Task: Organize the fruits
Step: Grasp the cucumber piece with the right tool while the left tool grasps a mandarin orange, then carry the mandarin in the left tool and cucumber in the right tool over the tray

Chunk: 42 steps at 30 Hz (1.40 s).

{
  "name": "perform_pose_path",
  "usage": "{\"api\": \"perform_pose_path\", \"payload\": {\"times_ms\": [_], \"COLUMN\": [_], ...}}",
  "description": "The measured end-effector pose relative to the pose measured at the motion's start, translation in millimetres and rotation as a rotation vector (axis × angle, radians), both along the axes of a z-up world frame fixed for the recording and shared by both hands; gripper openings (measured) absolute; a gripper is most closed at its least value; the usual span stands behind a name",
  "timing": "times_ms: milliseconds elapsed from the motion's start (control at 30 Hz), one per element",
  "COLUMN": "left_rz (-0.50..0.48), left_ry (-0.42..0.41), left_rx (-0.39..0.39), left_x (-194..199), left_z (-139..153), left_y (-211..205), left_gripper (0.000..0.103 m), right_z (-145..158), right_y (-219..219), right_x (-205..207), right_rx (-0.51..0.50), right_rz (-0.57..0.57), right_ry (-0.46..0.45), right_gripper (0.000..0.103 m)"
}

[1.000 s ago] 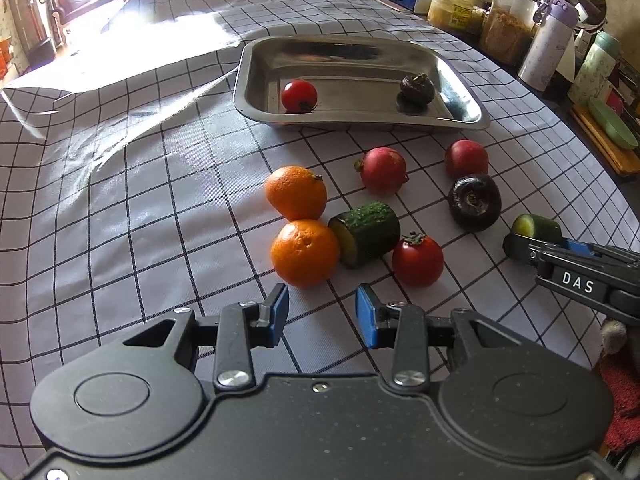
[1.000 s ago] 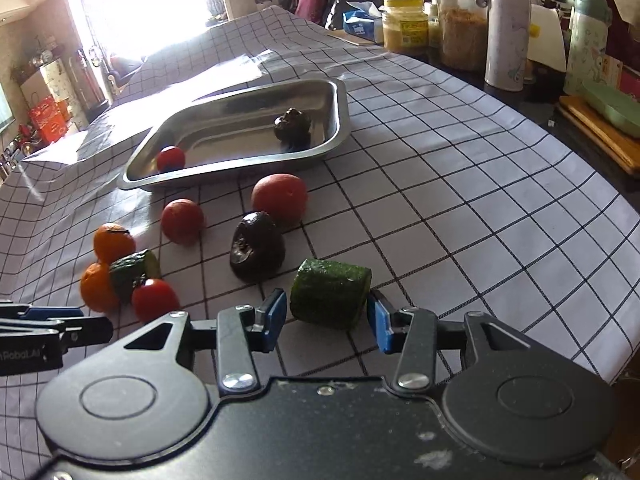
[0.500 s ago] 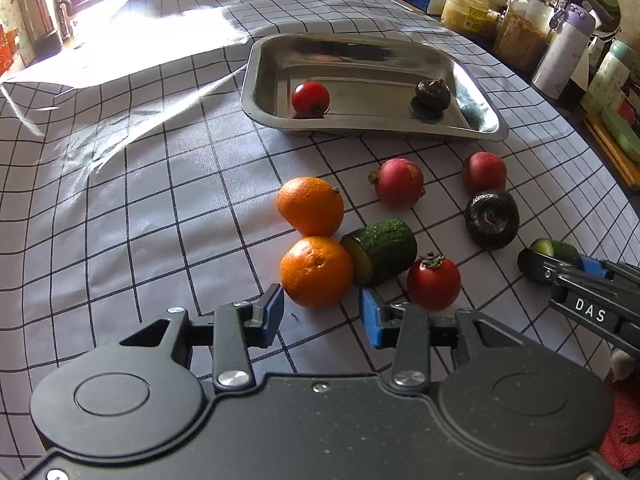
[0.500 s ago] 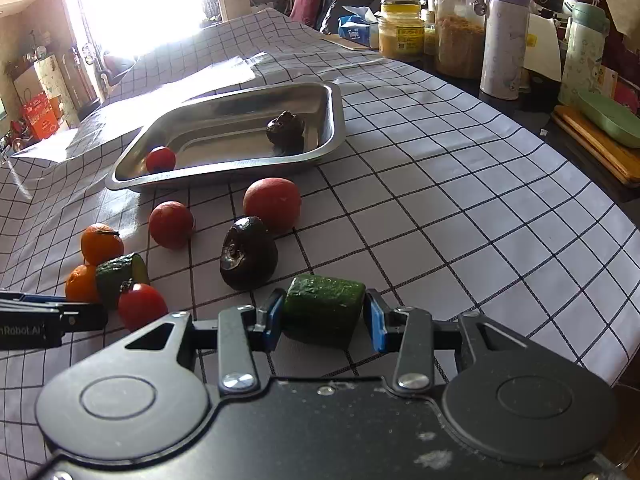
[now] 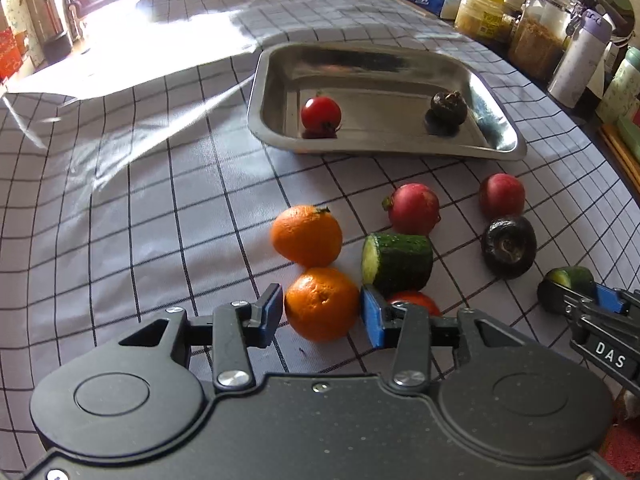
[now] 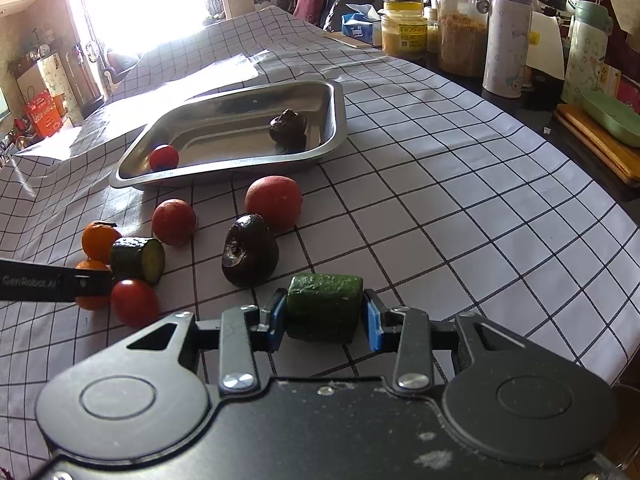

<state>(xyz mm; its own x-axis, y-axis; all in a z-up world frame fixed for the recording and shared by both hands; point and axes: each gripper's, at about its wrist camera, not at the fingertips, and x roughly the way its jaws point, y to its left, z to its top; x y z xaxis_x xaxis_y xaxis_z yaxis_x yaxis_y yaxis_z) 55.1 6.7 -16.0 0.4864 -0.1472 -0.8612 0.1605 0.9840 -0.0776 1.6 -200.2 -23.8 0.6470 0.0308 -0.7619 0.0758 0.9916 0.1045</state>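
My left gripper (image 5: 322, 316) has the near orange (image 5: 322, 304) between its blue pads. Its jaws are opening, with slim gaps on both sides. A second orange (image 5: 307, 235), a cucumber piece (image 5: 398, 258) and a tomato (image 5: 414, 300) crowd around it. My right gripper (image 6: 325, 318) is closing, and its pads press on another cucumber piece (image 6: 324, 306) that lies on the cloth. Two red fruits (image 6: 174, 222) (image 6: 274, 202) and a dark fruit (image 6: 250, 250) lie in front of the steel tray (image 5: 380, 108). The tray holds a tomato (image 5: 321, 113) and a dark fruit (image 5: 448, 107).
Jars (image 6: 462, 20), bottles (image 6: 506, 36) and a tissue box (image 6: 360, 24) line the far right of the checked tablecloth. A wooden board (image 6: 600, 148) with a green dish (image 6: 612, 116) sits past the right table edge. Bright sunlight washes out the far left.
My left gripper came forward until the near orange sat between its jaws, which spread wider. My right gripper's jaws closed in onto the cucumber piece without shifting place.
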Motion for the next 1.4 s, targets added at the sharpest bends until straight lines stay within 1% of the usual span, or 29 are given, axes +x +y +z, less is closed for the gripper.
{"api": "perform_pose_path", "payload": {"times_ms": [67,133,267,333,433,600,667,767,833,933,1200,1400], "left_rz": [0.006,0.012,0.018,0.024,0.018,0.037,0.032,0.022,0.016,0.019,0.009,0.007], "left_ry": [0.021,0.012,0.002,-0.001,0.003,0.046,0.072,0.104,0.104,0.088,0.078,0.063], "left_rx": [-0.009,-0.008,0.006,0.009,-0.015,-0.047,-0.066,-0.093,-0.097,-0.086,-0.097,-0.107], "left_x": [3.1,4.0,4.6,4.4,3.8,3.7,3.7,2.9,2.5,2.5,10.4,24.7], "left_z": [-3.9,-4.7,-5.4,-5.5,-4.5,-0.9,1.3,5.4,9.3,15.5,28.8,43.9], "left_y": [2.0,3.2,0.8,-0.1,1.3,7.6,9.9,11.4,10.7,8.8,6.6,6.8], "left_gripper": [0.052,0.055,0.055,0.055,0.049,0.048,0.048,0.048,0.048,0.048,0.048,0.048], "right_z": [0.3,0.0,-1.1,-1.5,-2.5,-0.8,1.4,5.8,9.8,15.8,32.8,43.1], "right_y": [-0.5,-0.8,-1.2,0.3,2.9,4.2,0.3,-8.6,-13.7,-18.5,-23.7,-21.9], "right_x": [-0.1,0.8,4.0,4.8,4.7,2.9,3.5,7.6,10.5,14.7,19.9,32.7], "right_rx": [0.002,0.004,0.007,-0.004,-0.02,-0.032,-0.001,0.08,0.134,0.177,0.189,0.18], "right_rz": [0.003,0.006,0.007,0.01,0.005,0.009,0.027,0.066,0.095,0.116,0.112,0.115], "right_ry": [0.001,0.003,0.012,0.009,-0.001,0.0,0.021,0.071,0.105,0.13,0.13,0.133], "right_gripper": [0.038,0.037,0.037,0.037,0.037,0.036,0.036,0.036,0.036,0.036,0.036,0.036]}}
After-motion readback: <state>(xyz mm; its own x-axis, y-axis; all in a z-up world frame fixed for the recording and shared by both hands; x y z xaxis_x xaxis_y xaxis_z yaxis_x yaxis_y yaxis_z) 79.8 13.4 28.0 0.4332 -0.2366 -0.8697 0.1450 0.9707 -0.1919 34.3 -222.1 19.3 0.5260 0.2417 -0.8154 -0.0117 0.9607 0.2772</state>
